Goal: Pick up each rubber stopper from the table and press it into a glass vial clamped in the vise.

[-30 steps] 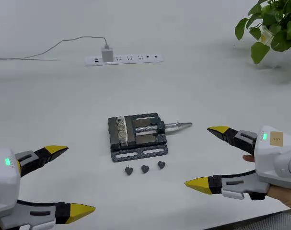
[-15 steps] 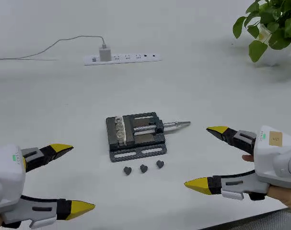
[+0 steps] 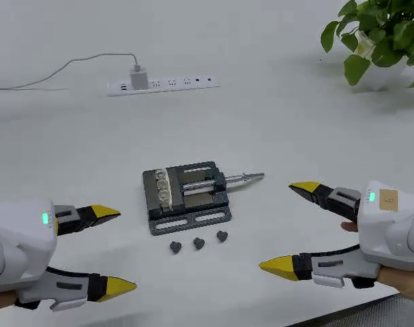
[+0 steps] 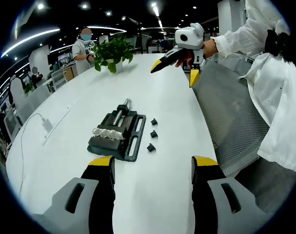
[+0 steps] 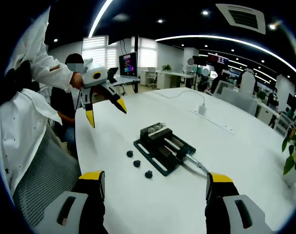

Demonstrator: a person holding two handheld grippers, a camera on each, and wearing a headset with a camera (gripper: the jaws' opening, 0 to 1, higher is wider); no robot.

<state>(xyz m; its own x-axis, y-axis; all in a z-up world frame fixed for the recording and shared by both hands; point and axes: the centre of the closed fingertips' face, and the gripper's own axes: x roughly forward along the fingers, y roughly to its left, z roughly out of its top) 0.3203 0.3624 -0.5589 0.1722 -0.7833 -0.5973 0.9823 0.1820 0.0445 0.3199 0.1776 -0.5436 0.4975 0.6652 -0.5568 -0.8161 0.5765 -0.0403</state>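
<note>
I am holding the left claw (image 3: 125,250) at 8 o'clock from the vise (image 3: 186,197) and the right claw (image 3: 276,225) at 4 o'clock, both spread apart and empty; three stoppers (image 3: 198,243) are lying at 6 o'clock.

**White table: vise, stoppers, power strip, plant**

A plain white table (image 3: 295,122) is seen. A dark vise (image 3: 186,197) is set on it toward the near edge, its screw handle pointed to the right edge. Three small dark rubber stoppers (image 3: 198,243) are laid in a row between the vise and the near edge, apart from each other. A white power strip (image 3: 162,84) with a charger (image 3: 138,73) and cable (image 3: 63,68) is placed farther back. A potted plant (image 3: 384,68) is stood at the far right.
</note>
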